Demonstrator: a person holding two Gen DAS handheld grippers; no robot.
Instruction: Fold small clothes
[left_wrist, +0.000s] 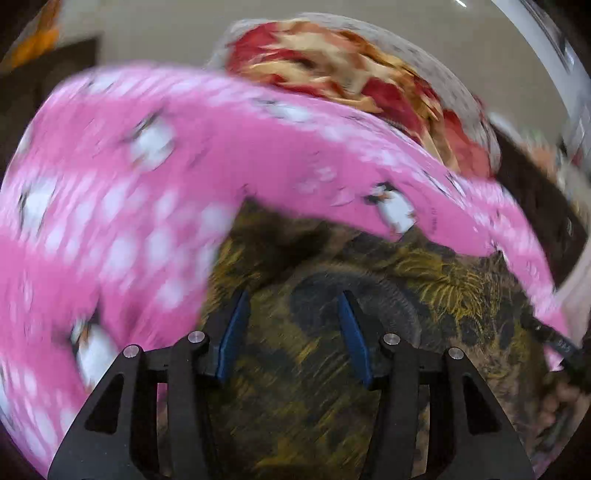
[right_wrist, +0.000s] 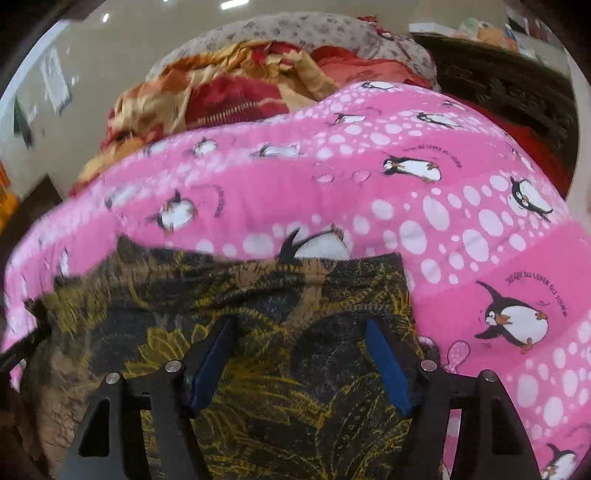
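Note:
A dark garment with a yellow sunflower print (left_wrist: 303, 369) (right_wrist: 258, 369) lies spread on a pink penguin-print quilt (left_wrist: 110, 206) (right_wrist: 424, 206). My left gripper (left_wrist: 293, 299) hangs over the garment with its blue pads (left_wrist: 232, 339) apart and nothing between them. My right gripper (right_wrist: 300, 325) also stands open above the same garment, its blue pads (right_wrist: 388, 365) wide apart and empty. The garment's far edge (right_wrist: 332, 260) runs just beyond the right fingertips. The left wrist view is blurred.
Behind the quilt lies a crumpled red and gold cloth (left_wrist: 332, 70) (right_wrist: 221, 96) on a beige flowered cover (right_wrist: 295, 29). Dark carved wooden furniture (right_wrist: 498, 85) stands at the back right. A pale wall (right_wrist: 92, 55) rises behind.

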